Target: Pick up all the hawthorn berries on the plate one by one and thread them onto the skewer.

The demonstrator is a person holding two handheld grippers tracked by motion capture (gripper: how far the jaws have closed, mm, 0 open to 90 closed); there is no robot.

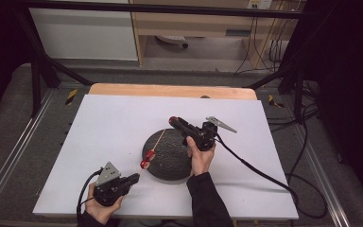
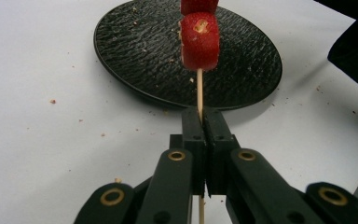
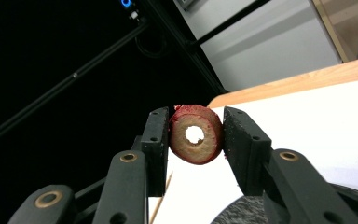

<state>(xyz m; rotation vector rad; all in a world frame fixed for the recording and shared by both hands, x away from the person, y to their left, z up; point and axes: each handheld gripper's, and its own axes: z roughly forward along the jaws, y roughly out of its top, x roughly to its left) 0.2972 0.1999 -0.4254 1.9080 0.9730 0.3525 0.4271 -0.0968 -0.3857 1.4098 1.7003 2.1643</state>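
Lying mid-frame in the high view, the black plate (image 1: 170,156) is sitting on the white table (image 1: 99,142). Lower left, the left gripper (image 1: 134,178) is pinching a skewer (image 2: 199,91) bearing red fruit pieces (image 2: 199,41); upper centre, the right gripper (image 1: 174,121) is clamping a cored fruit ring (image 3: 196,134).

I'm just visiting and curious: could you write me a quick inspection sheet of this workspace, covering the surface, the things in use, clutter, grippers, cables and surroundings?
Surface: white tabletop, wooden edge at the far side.
Job's things: round black textured plate; thin wooden skewer carrying red fruit pieces; red cored fruit ring.
Clutter: small crumbs on the tabletop and plate.
Grippers: left gripper shut on the skewer; right gripper shut on the fruit ring, above the plate's far edge.
Cables: black cable trails from the right gripper off the table.
Surroundings: black frame bars, grey floor, wooden cabinet behind.
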